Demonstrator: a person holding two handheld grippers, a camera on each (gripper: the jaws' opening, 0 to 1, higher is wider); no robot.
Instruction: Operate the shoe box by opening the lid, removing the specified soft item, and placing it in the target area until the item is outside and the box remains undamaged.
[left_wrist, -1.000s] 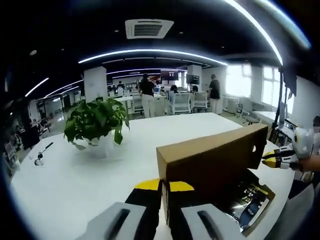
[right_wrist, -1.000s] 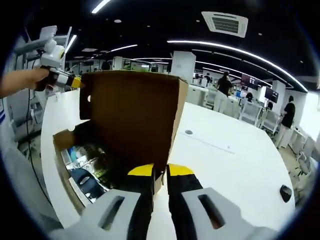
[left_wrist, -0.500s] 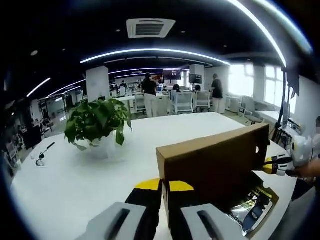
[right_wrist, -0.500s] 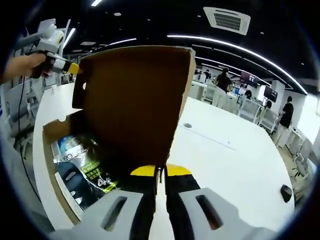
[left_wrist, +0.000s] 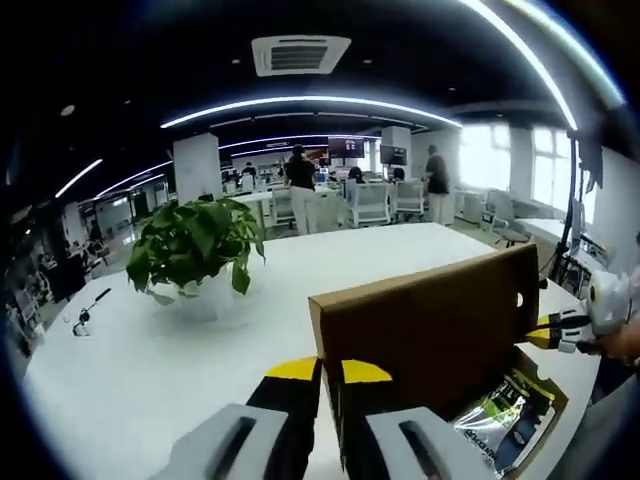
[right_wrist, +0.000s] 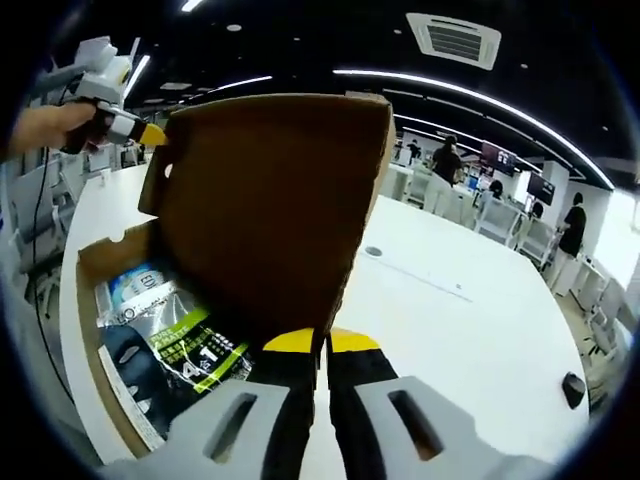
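A brown cardboard shoe box stands open on the white table, its lid (left_wrist: 430, 330) tilted up. My left gripper (left_wrist: 331, 372) is shut on one end of the lid's edge. My right gripper (right_wrist: 320, 342) is shut on the other end of the lid (right_wrist: 270, 210). Each gripper appears in the other's view, the right gripper (left_wrist: 537, 333) at the right edge and the left gripper (right_wrist: 155, 135) at the upper left, held by a hand. Inside the box wall (right_wrist: 85, 270) lies a soft packet (right_wrist: 170, 345) with a silver, green and dark wrapper, the same packet (left_wrist: 505, 420) showing under the lid.
A potted green plant (left_wrist: 195, 245) stands on the white table (left_wrist: 120, 370) to the left of the box, and a small black object (left_wrist: 82, 318) lies farther left. A black mouse-like object (right_wrist: 571, 387) lies near the table's far edge. People and chairs are behind.
The lid has swung up further with both grippers on it, and more of the packet inside the box is uncovered. The left gripper view has barely shifted.
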